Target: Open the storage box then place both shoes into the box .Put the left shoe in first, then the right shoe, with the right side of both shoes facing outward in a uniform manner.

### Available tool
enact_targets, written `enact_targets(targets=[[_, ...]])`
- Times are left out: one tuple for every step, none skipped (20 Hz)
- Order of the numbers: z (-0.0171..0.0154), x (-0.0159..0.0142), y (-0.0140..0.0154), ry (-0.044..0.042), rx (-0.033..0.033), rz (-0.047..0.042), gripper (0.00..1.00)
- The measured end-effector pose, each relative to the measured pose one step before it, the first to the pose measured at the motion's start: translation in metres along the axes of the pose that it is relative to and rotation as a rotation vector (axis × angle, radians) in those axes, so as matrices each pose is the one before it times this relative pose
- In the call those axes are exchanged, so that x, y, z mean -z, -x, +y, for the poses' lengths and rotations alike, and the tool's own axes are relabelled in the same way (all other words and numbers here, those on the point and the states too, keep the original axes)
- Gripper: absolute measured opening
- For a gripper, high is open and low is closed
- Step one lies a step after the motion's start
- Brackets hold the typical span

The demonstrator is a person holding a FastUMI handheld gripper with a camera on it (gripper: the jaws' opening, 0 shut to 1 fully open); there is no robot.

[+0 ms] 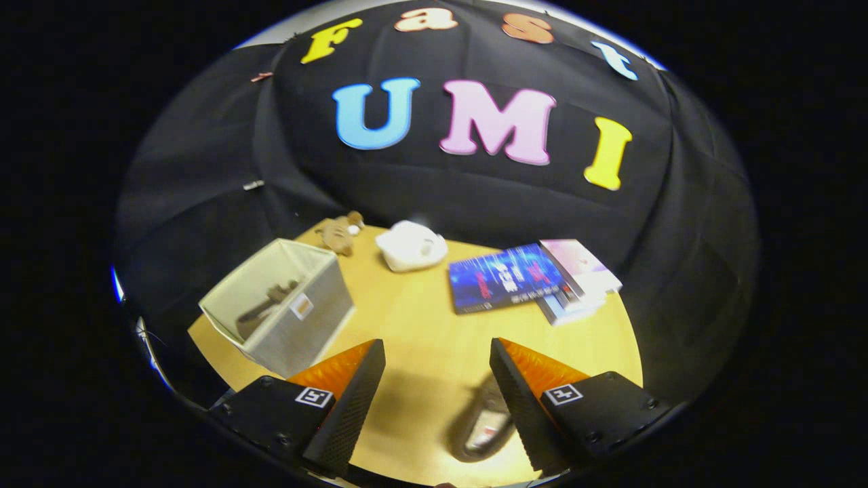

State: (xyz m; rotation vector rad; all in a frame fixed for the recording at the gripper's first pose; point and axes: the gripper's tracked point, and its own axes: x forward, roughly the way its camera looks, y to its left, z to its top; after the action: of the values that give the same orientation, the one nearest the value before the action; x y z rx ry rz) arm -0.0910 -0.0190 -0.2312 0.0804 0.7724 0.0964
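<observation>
From my gripper (437, 379), fingers spread wide and holding nothing, the storage box (281, 305) sits open on the tabletop (420, 325), ahead and off to my left, with one shoe (266, 303) already lying inside. The other shoe (483, 423) lies on the wood well right of the box, just inside my right finger. Its blur makes its heading uncertain, so I risk gripping it badly and boxing it facing the wrong way.

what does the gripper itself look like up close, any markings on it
The gripper has two wedge-shaped fingers tapering to points, with finely ribbed inner faces. Each sits on a black block mount with visible screws and a small square black-and-white tag on top.
</observation>
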Motion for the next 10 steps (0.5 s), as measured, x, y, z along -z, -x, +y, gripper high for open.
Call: enact_targets(targets=[[-0.01755, 0.02214, -0.00434, -0.00505, 0.03085, 0.04435, 0.97], [-0.01576, 0.02244, -0.00776, 0.00486, 0.02361, 0.04724, 0.97], [-0.01212, 0.02212, -0.00760, -0.00013, 0.01899, 0.04520, 0.97], [-0.00973, 0.01954, -0.00950, 0.00169, 0.01456, 0.04356, 0.97], [-0.00783, 0.01798, -0.01258, 0.00262, 0.00663, 0.03444, 0.97], [-0.00709, 0.01433, -0.00937, -0.00006, 0.00967, 0.03125, 0.97], [-0.00578, 0.01247, -0.01123, -0.00489, 0.00281, 0.03174, 0.96], [-0.00573, 0.00821, -0.01044, -0.00834, 0.01214, 0.02134, 0.95], [-0.00710, 0.00548, -0.00985, -0.01973, 0.01148, 0.01606, 0.92], [-0.00169, 0.00076, -0.01039, -0.02837, 0.00169, 0.00821, 0.91]])
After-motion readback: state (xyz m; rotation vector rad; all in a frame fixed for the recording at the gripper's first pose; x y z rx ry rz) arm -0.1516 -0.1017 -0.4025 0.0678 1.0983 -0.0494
